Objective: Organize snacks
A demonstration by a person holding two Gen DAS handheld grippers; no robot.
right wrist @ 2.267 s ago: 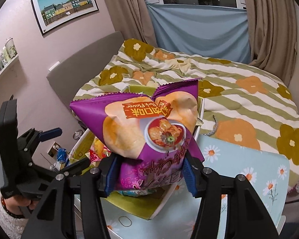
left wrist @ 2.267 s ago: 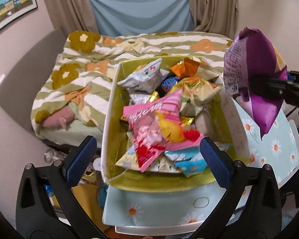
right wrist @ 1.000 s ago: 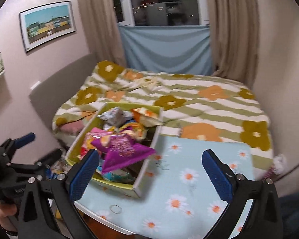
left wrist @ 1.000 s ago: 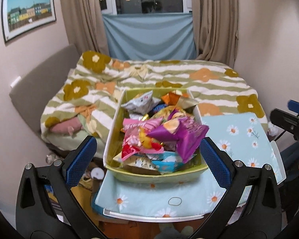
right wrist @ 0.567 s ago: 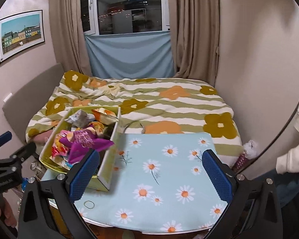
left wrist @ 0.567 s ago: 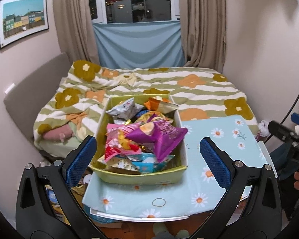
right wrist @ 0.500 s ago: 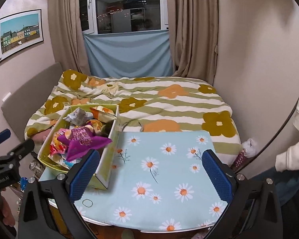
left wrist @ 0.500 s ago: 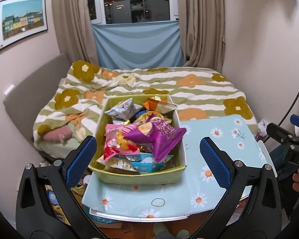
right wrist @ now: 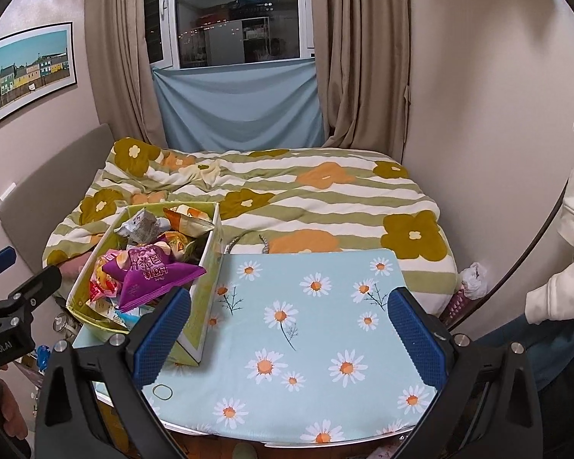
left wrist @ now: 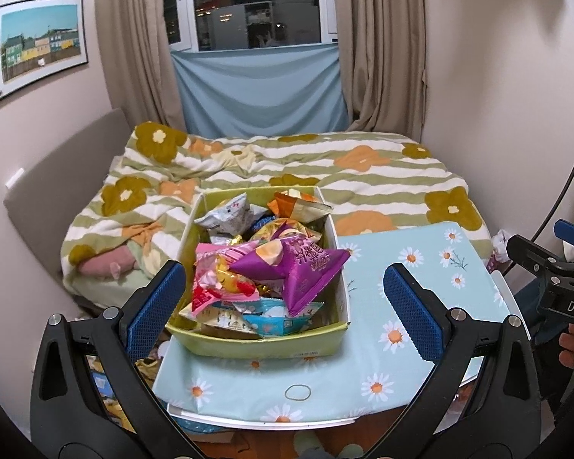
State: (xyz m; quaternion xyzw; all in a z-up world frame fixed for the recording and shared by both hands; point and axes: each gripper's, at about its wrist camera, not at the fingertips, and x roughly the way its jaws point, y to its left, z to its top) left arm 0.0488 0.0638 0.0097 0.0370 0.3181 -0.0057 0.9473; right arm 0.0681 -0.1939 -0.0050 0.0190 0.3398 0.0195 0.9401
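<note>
Purple snack bag [left wrist: 294,264] is lying on top of the pile in the yellow-green box [left wrist: 264,344], which is sitting at the left side of the bench [right wrist: 310,344] on the daisy-print cloth. The bag is puffy and crinkled, purple with an orange-yellow picture patch and pale lettering (not legible at this size). In the left wrist view its long axis is running roughly left-right across the box, with one pointed corner sticking out toward the box's right wall; it is tilting a little, the lower corner dipping toward the near side. In the right wrist view the same bag [right wrist: 153,271] is showing its print upside down.

Under and beside it, a pink snack pack [left wrist: 218,283] is lying at the left, a light-blue packet [left wrist: 275,315] is peeking out at the near edge, a silver-white packet [left wrist: 229,218] and an orange packet [left wrist: 298,206] are sitting at the far end of the box. The box is heaped, packs rising above its rim.

Left tool [left wrist: 283,302] is hanging back from the box, pads spread wide, gripping nothing. Right tool [right wrist: 287,336] is hovering over the bare cloth right of the box, also spread wide and holding nothing.

A small ring [left wrist: 297,393] (rubber band, probably) is lying on the cloth near the front edge. A bed with a flowered striped blanket [right wrist: 287,199] is standing behind the bench.
</note>
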